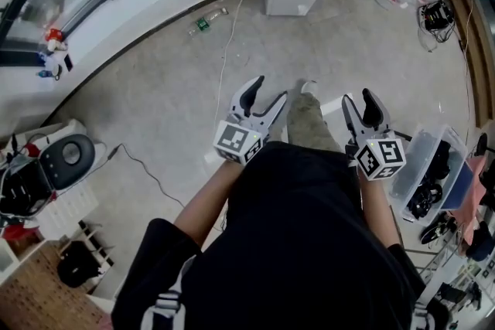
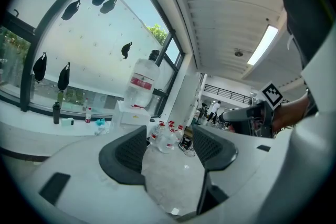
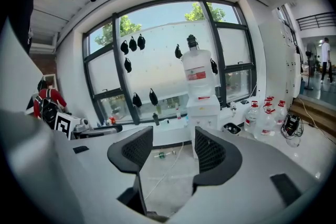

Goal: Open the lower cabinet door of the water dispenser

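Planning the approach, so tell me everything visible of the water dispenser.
The dispenser is a white, boxy floor unit, plastic by its look. It stands upright on the grey floor by the white window ledge. A clear bottle with a red label sits inverted on top. A tap recess shows on its upper front. The lower door is blocked in the right gripper view and foreshortened in the head view, so its state cannot be told. Nothing else visibly touches it.
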Action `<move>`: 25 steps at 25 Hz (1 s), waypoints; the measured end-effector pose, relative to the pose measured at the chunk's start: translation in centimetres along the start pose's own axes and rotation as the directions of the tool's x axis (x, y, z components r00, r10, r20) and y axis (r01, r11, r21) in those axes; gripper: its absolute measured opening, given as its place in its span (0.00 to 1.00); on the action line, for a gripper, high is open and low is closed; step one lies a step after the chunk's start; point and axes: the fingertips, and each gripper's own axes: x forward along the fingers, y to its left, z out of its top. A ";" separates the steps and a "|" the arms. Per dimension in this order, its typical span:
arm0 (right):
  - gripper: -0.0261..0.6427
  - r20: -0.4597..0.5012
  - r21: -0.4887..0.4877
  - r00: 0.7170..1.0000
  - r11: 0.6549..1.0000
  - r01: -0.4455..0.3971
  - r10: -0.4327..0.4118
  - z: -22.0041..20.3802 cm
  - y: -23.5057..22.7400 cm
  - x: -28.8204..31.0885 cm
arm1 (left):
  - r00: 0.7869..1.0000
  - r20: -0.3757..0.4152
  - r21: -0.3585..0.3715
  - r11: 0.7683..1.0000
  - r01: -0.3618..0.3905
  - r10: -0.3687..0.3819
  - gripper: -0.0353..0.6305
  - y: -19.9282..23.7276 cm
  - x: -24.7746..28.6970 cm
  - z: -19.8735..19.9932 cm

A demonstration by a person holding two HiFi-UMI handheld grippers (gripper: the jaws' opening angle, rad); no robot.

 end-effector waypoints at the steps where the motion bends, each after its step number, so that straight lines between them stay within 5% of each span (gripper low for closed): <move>1: 0.36 0.002 0.005 1.000 1.000 0.000 0.000 0.0 -0.5 0.1 | 1.000 -0.002 0.003 1.000 -0.001 0.001 0.43 -0.1 0.4 0.1; 11: 0.36 0.040 0.046 0.998 0.997 -0.054 0.052 2.4 -6.1 4.8 | 0.998 -0.039 0.051 0.997 -0.055 0.057 0.43 0.2 6.2 1.2; 15: 0.36 0.071 0.058 0.996 0.997 -0.056 0.052 5.0 -10.9 7.0 | 0.996 -0.047 -0.007 0.997 -0.075 0.075 0.43 0.3 10.9 2.0; 25: 0.36 0.143 0.045 0.988 0.998 0.049 -0.055 10.1 -25.2 8.4 | 0.998 -0.059 0.036 0.999 -0.026 0.028 0.43 -1.5 23.9 5.0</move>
